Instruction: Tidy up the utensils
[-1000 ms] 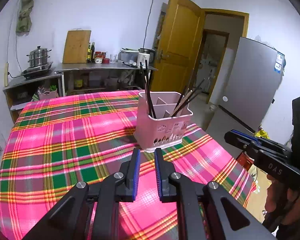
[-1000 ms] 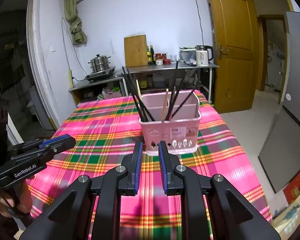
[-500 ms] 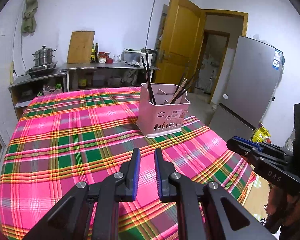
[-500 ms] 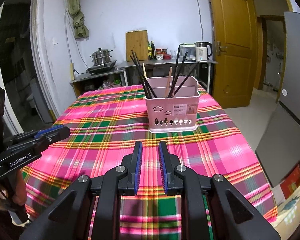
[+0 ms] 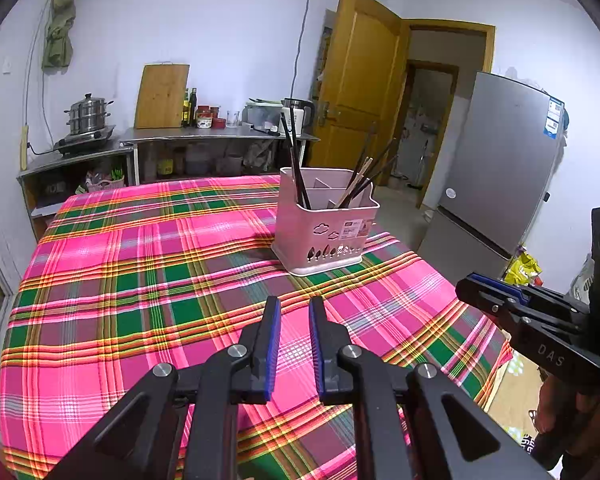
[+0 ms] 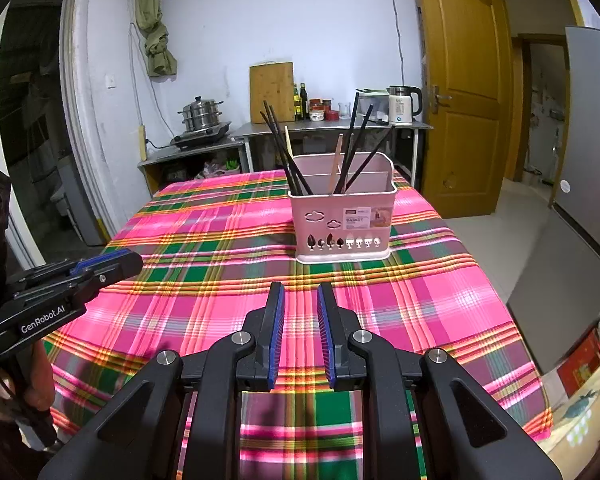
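Observation:
A pink utensil holder (image 5: 325,227) (image 6: 343,217) stands on the table with the pink and green plaid cloth (image 5: 148,280) (image 6: 204,240). Several black chopsticks (image 6: 288,156) and wooden ones (image 6: 336,164) stand in its compartments. My left gripper (image 5: 294,308) hovers above the cloth, well short of the holder, its jaws a narrow gap apart with nothing between them. My right gripper (image 6: 300,294) is the same, a narrow empty gap, short of the holder. Each gripper shows at the side of the other's view: the right one (image 5: 496,292) and the left one (image 6: 104,262).
A metal counter (image 6: 332,126) at the back wall carries a kettle (image 6: 402,104), bottles, jars and a cutting board (image 6: 271,92). A steamer pot (image 6: 202,114) sits to its left. A wooden door (image 6: 460,92) and a grey fridge (image 5: 500,160) stand to the right.
Both grippers have drawn back from the holder, which now looks smaller and farther off. The jaw gaps have not changed.

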Motion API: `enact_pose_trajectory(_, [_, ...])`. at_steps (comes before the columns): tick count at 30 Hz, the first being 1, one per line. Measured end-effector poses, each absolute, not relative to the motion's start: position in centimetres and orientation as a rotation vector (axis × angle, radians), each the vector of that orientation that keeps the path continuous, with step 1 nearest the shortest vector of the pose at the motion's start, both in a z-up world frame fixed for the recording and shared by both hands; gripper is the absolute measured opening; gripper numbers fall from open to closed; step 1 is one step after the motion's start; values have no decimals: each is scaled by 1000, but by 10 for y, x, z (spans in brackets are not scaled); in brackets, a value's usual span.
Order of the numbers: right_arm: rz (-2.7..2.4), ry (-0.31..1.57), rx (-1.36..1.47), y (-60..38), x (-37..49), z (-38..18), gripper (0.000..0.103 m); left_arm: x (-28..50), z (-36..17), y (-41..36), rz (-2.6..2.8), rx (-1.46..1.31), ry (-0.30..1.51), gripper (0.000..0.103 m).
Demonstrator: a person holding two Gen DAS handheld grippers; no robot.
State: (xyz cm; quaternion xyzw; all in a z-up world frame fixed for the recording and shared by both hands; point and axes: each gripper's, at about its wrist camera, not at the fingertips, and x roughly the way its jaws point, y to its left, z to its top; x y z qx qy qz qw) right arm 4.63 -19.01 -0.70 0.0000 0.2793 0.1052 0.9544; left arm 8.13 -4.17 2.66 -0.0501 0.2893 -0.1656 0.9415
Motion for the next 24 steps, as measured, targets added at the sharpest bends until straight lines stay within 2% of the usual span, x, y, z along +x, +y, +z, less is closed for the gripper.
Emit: enact_pose_trajectory(24, [207,570,-1,-191,47,-9,17,83,24,-44,-337,-93,592,13])
